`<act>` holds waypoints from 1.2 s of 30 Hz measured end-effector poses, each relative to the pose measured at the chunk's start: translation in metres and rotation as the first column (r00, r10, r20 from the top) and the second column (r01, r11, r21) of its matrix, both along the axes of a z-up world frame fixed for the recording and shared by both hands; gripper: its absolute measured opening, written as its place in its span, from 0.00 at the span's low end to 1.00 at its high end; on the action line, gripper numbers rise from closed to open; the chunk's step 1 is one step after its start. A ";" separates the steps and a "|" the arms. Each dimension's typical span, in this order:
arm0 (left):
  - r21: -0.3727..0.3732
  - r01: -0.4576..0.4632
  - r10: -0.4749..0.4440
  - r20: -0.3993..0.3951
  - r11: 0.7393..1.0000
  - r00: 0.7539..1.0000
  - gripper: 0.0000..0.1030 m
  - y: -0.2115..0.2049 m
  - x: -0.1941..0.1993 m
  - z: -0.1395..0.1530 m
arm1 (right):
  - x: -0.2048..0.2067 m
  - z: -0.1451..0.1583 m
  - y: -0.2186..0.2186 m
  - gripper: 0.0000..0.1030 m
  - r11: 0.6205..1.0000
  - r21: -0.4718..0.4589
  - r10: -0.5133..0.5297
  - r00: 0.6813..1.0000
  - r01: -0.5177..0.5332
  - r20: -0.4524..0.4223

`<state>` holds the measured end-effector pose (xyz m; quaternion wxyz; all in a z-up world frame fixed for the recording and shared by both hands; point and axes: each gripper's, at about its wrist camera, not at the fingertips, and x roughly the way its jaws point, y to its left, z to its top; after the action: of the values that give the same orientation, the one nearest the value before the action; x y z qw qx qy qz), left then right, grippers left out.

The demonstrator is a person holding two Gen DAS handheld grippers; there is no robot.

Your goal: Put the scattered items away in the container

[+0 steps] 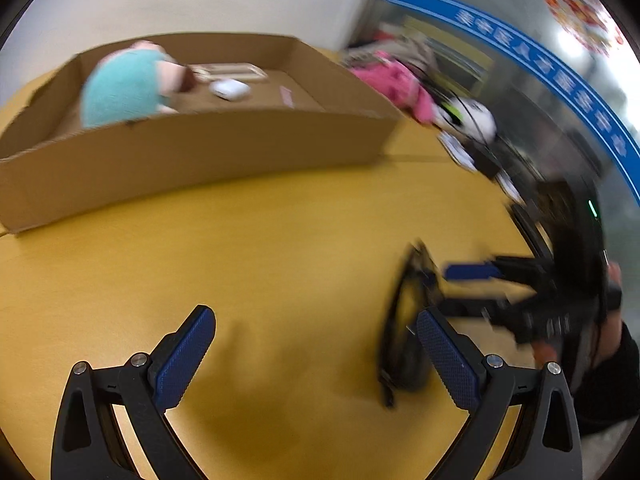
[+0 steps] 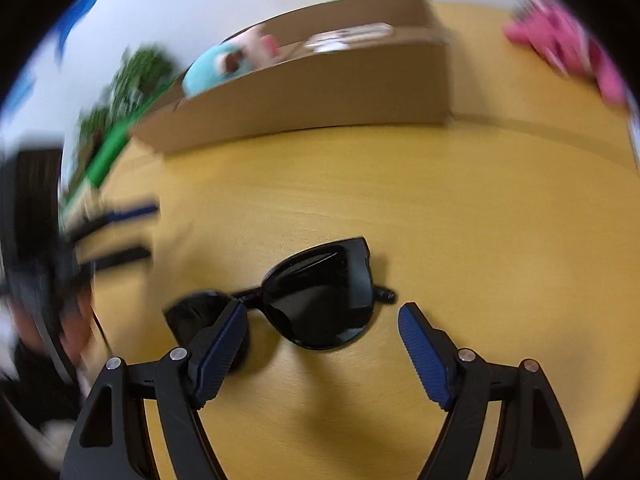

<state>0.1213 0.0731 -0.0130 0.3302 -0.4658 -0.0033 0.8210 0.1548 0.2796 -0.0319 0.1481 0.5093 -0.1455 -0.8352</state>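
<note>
Sunglasses lie flat on the yellow bench, one lens between the wide-spread fingers of the right tool, which hovers over them and grips nothing. The left tool also stands wide and empty. At twelve o'clock beyond the glasses, the cardboard box holds a teal plush toy.

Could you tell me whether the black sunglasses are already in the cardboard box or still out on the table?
Out: the sunglasses lie on the table, in front of the cardboard box.
</note>
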 end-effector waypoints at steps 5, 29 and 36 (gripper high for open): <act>-0.024 0.066 -0.065 0.055 0.998 0.996 0.80 0.020 0.009 -0.012 | 0.002 -0.001 -0.005 0.76 0.997 -0.050 -0.057 0.998 0.057 -0.013; 0.032 0.025 -0.028 0.084 0.999 0.996 0.24 0.011 0.013 -0.010 | -0.042 -0.010 -0.025 0.41 0.969 -0.229 -0.096 0.995 0.096 0.014; 0.047 0.016 -0.019 0.052 0.999 0.998 0.22 0.004 0.016 -0.004 | -0.041 -0.003 -0.036 0.20 0.969 -0.237 -0.073 0.997 0.064 -0.030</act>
<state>0.1369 0.0767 -0.0165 0.3480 -0.4792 -0.0269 0.8053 0.1142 0.2438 -0.0351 0.1815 0.4666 -0.2581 -0.8263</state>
